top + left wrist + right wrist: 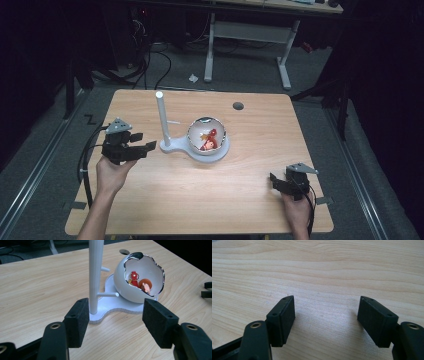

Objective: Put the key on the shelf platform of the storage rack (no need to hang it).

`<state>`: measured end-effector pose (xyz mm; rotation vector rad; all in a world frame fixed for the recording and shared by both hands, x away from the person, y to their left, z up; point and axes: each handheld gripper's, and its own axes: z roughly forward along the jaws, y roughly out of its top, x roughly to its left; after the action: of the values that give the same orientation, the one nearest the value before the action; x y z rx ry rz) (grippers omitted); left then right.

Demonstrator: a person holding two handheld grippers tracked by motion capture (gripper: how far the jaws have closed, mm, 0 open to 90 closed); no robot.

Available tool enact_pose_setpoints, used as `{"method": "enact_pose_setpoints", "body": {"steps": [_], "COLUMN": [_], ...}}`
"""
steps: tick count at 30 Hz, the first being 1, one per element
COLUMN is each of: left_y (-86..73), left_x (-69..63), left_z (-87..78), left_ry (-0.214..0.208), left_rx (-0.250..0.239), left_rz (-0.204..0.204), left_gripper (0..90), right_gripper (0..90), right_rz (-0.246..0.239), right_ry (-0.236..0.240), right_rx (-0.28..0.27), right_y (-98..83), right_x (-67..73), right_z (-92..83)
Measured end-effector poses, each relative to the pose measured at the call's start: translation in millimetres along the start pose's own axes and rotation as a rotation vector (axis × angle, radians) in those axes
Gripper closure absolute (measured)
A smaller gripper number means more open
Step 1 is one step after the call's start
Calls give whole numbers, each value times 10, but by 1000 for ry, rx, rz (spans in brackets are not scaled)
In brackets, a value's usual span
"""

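**Left gripper faces the white stand, right gripper waits on bare wood**

On the left side of the tabletop [150, 205], the left gripper [144, 145] sits in the person's left hand [111, 175] with its jaws apart and nothing between them, pointed toward the middle. In the left gripper view the two black pads [77, 322] frame the near edge of the stand's flat base without touching it.

Just right of that gripper stands the white stand [172, 146]: a flat base with a tall upright post [162, 117] that carries short side pegs. On the same base, to the right of the post, rests a white egg-shaped bowl [206, 135] with a jagged, silver-edged opening. Inside it lie small red and orange pieces [140, 282]; what they are cannot be told.

Farther back and to the right, a small round hole [238, 106] is set in the wood.

At the near right corner, well apart from the stand, the right gripper [274, 181] is held in the right hand [296, 212]. Its jaws also stand apart, over bare wood grain, gripping nothing.
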<state>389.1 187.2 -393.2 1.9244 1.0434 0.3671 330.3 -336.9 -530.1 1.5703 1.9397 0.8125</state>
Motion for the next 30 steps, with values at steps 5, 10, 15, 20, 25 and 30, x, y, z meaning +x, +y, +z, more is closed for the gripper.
{"method": "enact_pose_setpoints", "body": {"steps": [5, 10, 15, 20, 25, 30], "left_y": [-44, -96, -152, -206, -260, -311], "left_x": [22, 48, 68, 88, 108, 120], "left_z": [-40, -80, -110, -132, -152, -156], "left_ry": [12, 20, 27, 32, 39, 44], "left_rx": [-4, -10, -14, -15, -21, -19], "left_rz": [-8, -19, -30, -41, -51, -62], "left_gripper": [389, 387, 384, 380, 378, 372], "right_gripper": [307, 307, 307, 307, 307, 307], "right_rz": [0, 0, 0, 0, 0, 0], "right_ry": [0, 0, 0, -1, -1, -1], "right_rx": [0, 0, 0, -1, -1, -1], "right_y": [0, 0, 0, 0, 0, 0], "right_x": [0, 0, 0, 1, 1, 1], "right_z": [0, 0, 0, 1, 1, 1]}}
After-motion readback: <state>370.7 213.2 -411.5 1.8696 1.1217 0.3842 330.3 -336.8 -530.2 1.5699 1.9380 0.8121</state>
